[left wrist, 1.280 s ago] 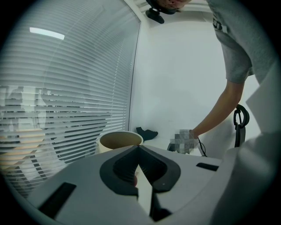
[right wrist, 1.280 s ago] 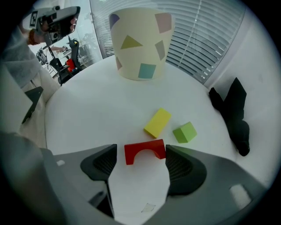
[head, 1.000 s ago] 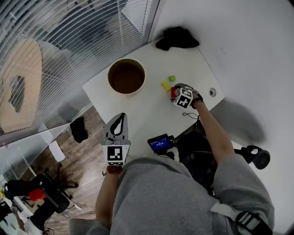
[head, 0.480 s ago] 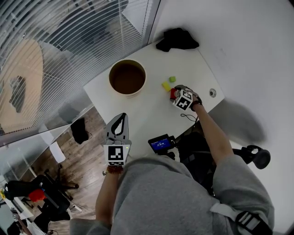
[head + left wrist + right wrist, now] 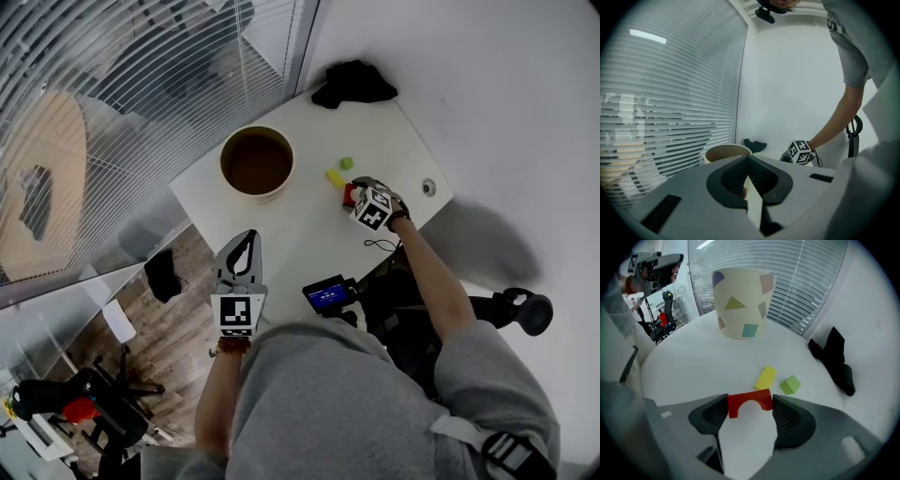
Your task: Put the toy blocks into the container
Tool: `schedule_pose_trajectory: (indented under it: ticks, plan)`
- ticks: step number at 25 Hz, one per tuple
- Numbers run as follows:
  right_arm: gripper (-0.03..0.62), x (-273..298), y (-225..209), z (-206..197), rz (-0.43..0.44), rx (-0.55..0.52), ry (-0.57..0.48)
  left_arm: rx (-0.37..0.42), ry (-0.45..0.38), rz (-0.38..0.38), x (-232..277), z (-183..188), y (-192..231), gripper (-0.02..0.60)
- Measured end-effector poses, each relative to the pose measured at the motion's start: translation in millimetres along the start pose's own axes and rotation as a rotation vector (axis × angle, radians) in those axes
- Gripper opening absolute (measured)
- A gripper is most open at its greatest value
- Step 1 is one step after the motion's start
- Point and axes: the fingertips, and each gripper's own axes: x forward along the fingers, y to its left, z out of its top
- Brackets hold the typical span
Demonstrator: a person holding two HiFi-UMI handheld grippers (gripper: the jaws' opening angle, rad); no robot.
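- The white table (image 5: 281, 230) carries everything here, with its far corner up against the blinds and the wall.
- The container (image 5: 743, 305), a cream tub dotted with coloured shapes, stands upright at the far left of the table, well apart from the blocks, and nothing shows inside it from the head view.
- The left gripper (image 5: 747, 158) hangs back at the near edge of the table, pointing roughly level towards the tub. Its jaws are pressed together and it carries nothing.
- The right gripper (image 5: 750, 405) is down at the table's right side, pointing steeply downward. Its jaws have just been closing and both pads now press on the ends of the red arch block.
- A black cloth (image 5: 352, 82) lies crumpled at the far corner.
- The red arch block (image 5: 750, 397) sits on the table, arch side towards the camera, clamped between those pads.
- The yellow block (image 5: 765, 378) lies just beyond it, not quite touching.
- The green block (image 5: 790, 384) sits just beside the yellow one, to its right.
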Motion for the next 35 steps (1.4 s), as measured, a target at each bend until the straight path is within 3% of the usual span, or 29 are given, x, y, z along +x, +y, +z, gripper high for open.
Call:
schedule_pose_trajectory:
  ticks: [23, 35]
  plan:
    - [0.307, -60, 65, 70, -0.087, 0.118, -0.214, 0.031, -0.061, -0.076, 3, 25, 14, 0.008]
    - [0.305, -67, 83, 102, -0.112, 0.203, -0.277, 0.022, -0.06, -0.102, 12, 19, 31, 0.008]
